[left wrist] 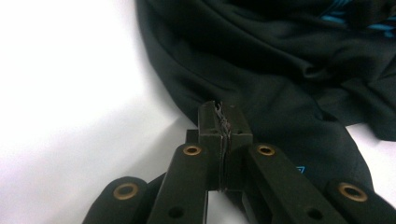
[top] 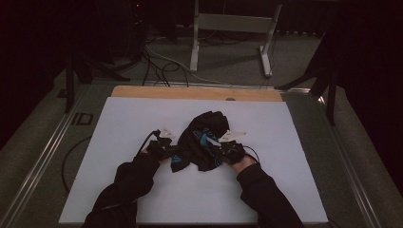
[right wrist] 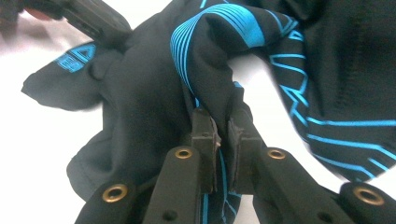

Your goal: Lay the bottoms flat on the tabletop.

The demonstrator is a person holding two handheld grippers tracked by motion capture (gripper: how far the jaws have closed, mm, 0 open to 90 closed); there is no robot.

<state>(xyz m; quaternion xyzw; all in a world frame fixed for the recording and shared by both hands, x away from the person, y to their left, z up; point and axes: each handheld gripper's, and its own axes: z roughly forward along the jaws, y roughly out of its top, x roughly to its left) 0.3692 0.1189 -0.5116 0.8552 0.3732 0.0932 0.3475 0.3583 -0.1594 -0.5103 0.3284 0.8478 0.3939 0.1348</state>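
The left gripper is pinching the hem of one crumpled black soft fabric garment with thin blue stripes; the right gripper is clamping a striped fold. The garment is lying mid-board on one smooth white rectangular board, toward its near edge.

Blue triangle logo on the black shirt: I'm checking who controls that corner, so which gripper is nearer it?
Left. The left gripper pinches the black shirt at its edge, just beside the logo. The right gripper clamps a blue-striped fold farther off.
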